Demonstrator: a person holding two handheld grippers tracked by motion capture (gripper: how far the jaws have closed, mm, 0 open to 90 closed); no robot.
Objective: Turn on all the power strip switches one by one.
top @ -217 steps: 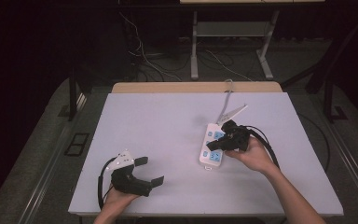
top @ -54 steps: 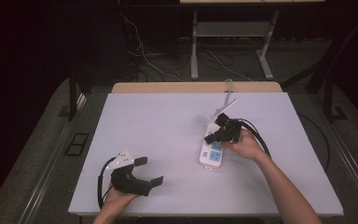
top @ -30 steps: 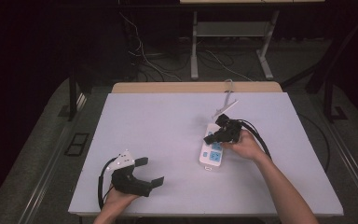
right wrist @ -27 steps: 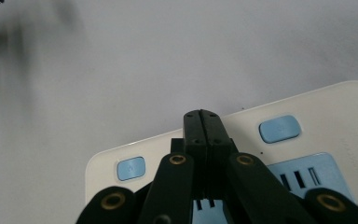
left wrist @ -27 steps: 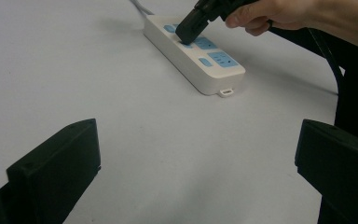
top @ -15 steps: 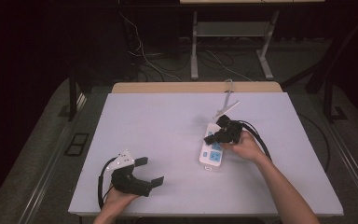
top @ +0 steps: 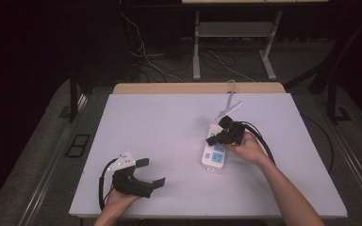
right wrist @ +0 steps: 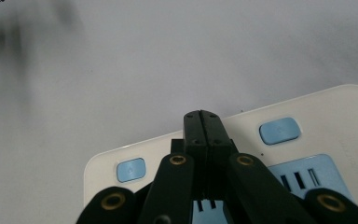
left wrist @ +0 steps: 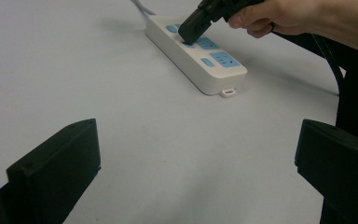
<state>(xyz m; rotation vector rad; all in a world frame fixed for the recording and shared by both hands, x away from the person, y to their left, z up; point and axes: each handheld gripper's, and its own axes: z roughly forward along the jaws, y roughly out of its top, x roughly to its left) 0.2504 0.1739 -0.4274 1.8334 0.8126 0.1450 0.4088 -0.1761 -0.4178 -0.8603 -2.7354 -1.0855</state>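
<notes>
A white power strip (top: 213,155) with blue sockets and blue buttons lies right of the table's middle. In the high view my right gripper (top: 210,140) is shut, its joined tips pointing down onto the strip's top face. The right gripper view has the closed tips (right wrist: 202,116) over the strip (right wrist: 307,107), between two blue buttons (right wrist: 279,130). From the left gripper view the right gripper (left wrist: 189,33) touches the strip (left wrist: 200,56) near a blue socket. My left gripper (top: 151,172) rests open at the table's front left, with nothing between its jaws (left wrist: 198,140).
The strip's white cable (top: 228,106) runs to the back edge of the white table (top: 160,122). Black cables trail from both grippers. A desk frame and loose wires stand on the floor behind the table.
Over the last second nothing has visibly moved. Since the oldest frame my right gripper has shifted slightly along the strip toward its far end.
</notes>
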